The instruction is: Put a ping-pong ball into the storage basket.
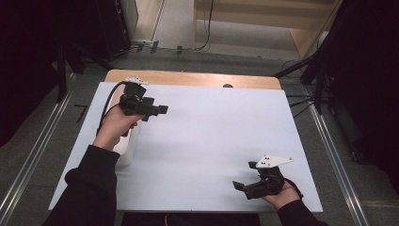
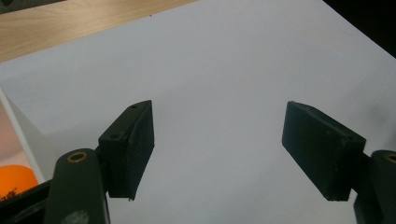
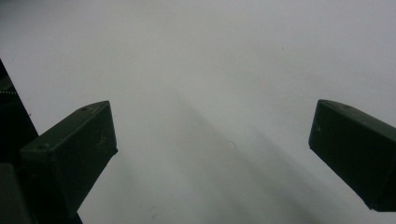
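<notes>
Both empty: left gripper (image 1: 162, 109) jaws apart beside white box (image 1: 128, 146), right gripper (image 1: 237, 185) wide over white sheet (image 1: 211, 136); nothing picked up yet

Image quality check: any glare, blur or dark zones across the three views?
High view: white sheet evenly lit, surroundings nearly black, slightly soft. Left gripper view: sharp, bright, no glare. Right gripper view: dim and grey, a broad soft shadow runs diagonally across the sheet between the open jaws of the right hand-held gripper.

Grey floor (image 1: 42, 141) — perhaps carpet — dim room
</notes>
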